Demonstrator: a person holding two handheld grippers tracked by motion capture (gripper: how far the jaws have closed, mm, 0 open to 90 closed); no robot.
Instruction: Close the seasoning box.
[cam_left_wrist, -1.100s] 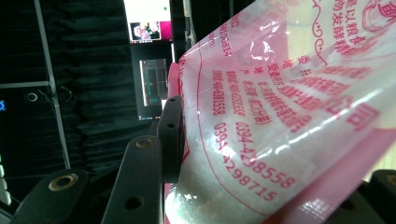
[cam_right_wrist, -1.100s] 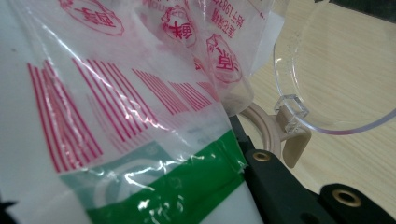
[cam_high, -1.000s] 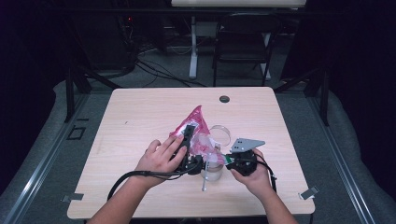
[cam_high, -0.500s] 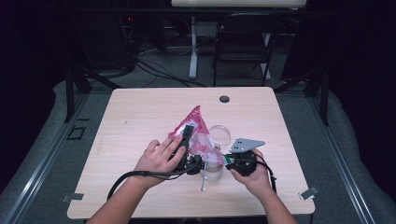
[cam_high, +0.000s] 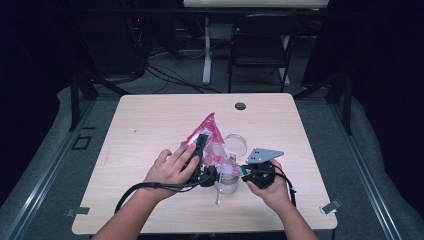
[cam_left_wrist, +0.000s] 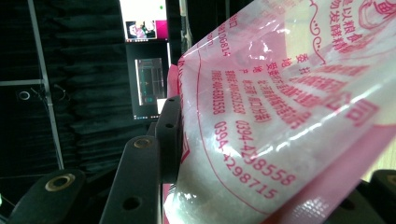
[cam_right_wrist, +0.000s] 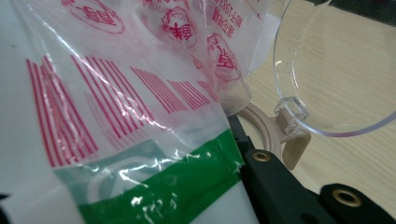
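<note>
Bag (cam_high: 212, 135) sits clamped between the left gripper's (cam_high: 200, 150) fingers (cam_left_wrist: 144, 172).

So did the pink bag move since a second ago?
No. In the high view the pink bag keeps its tip the same way below the dark hole in the table.

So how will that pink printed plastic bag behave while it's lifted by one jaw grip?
The pink printed bag probably flops: its film creases and folds around the left gripper. The glossy film looks slippery. White powder settled low could make it sag and swing.
</note>
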